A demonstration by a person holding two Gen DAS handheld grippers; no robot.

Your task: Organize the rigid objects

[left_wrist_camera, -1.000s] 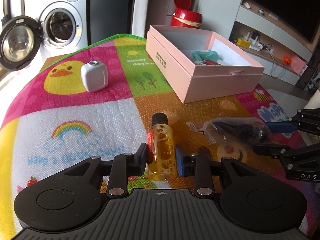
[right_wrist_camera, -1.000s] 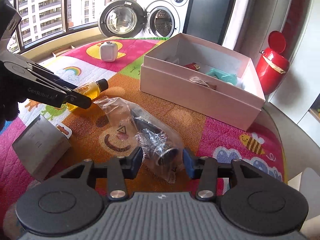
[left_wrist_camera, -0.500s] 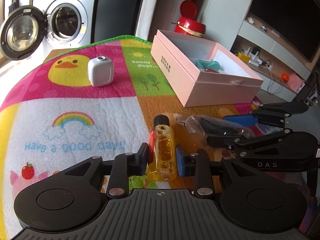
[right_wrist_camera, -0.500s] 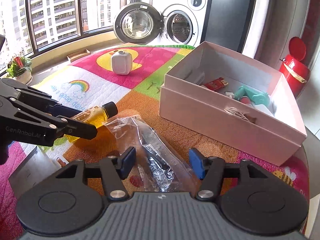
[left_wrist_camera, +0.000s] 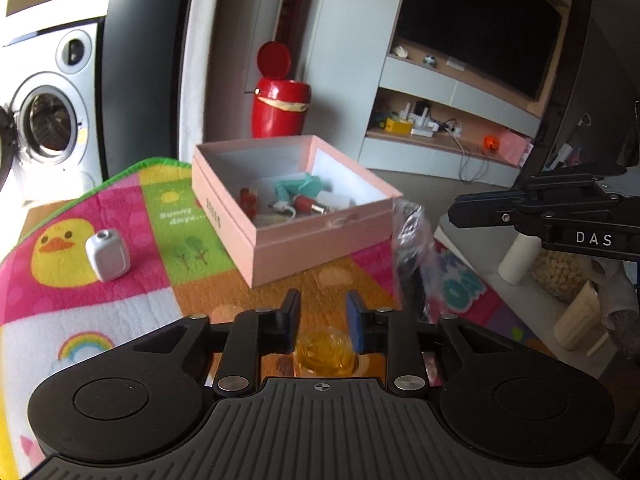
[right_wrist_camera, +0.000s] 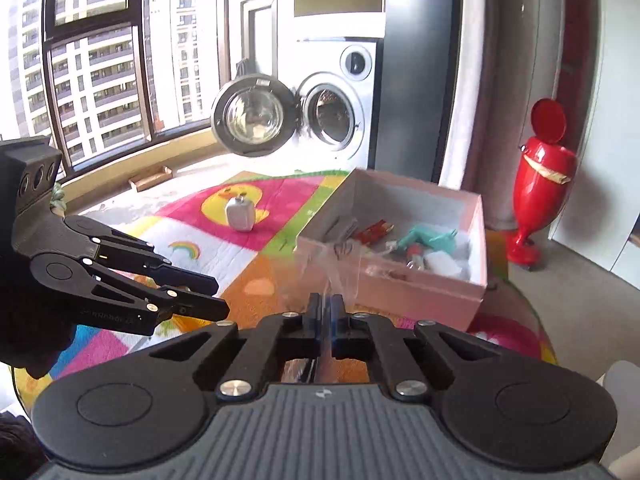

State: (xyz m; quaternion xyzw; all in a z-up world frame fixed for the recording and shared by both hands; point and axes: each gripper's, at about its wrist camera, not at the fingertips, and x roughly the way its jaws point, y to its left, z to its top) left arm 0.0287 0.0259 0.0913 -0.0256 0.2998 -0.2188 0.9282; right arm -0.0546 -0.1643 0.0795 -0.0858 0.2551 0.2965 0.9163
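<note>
The round amber bottle point(left_wrist_camera: 323, 350) is seen low between the left gripper point(left_wrist_camera: 323, 318) jaws, clamped at its sides, its glossy base toward the camera. A crinkled clear plastic bag point(right_wrist_camera: 336, 268) is pinched between the right gripper point(right_wrist_camera: 326, 312) jaws, which are pressed together. Both grippers are angled downward above the colourful quilted mat point(left_wrist_camera: 132, 280), with the pink cardboard box point(left_wrist_camera: 320, 240) lying ahead of the fingertips.

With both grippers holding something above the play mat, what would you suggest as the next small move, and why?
Probably carry the left gripper forward over the pink box to drop the yellow bottle in. Its jaws hold the bottle clear of the mat, and the open box lies just ahead with room inside. The right gripper, shut on the plastic bag, could follow.
</note>
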